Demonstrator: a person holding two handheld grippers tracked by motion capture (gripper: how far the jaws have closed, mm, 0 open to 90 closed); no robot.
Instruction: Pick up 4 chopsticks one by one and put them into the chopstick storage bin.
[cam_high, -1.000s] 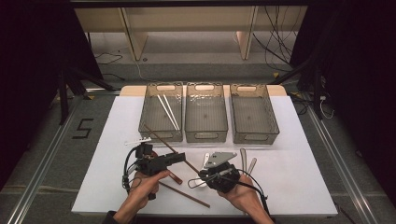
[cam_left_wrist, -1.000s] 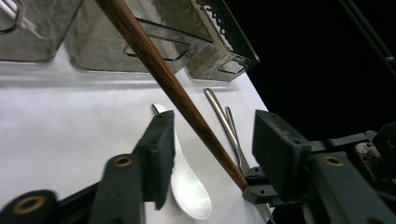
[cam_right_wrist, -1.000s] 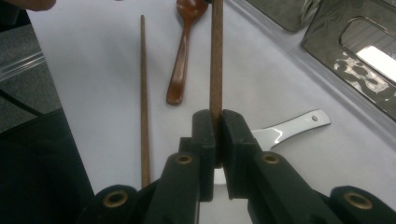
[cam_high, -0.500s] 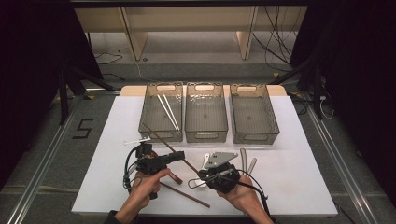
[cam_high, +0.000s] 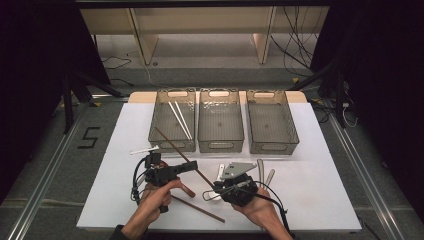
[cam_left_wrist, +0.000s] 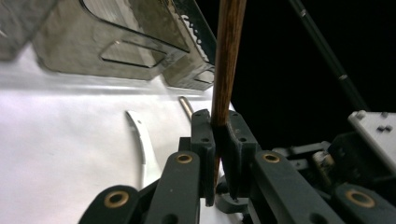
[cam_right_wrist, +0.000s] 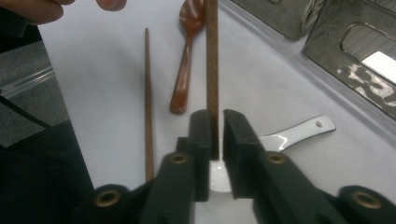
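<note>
Left gripper (cam_left_wrist: 218, 140) clamps brown chopstick (cam_left_wrist: 226, 60); right gripper (cam_right_wrist: 215, 135) jaws just easing open, seemingly loosening on stick. Risk: thin stick pivots, slips from single grip.

left gripper (cam_left_wrist: 219, 135) | just closed on brown chopstick (cam_left_wrist: 227, 56) | bins (cam_left_wrist: 116, 37) behind

Brown chopstick (cam_high: 176, 150), tilted, off table.

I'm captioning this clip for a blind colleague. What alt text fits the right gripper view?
Two black jaws of the right gripper stand around a dark wooden chopstick, a narrow gap showing on its right side. On the white table lie another chopstick, a brown wooden spoon and a white spoon.
</note>
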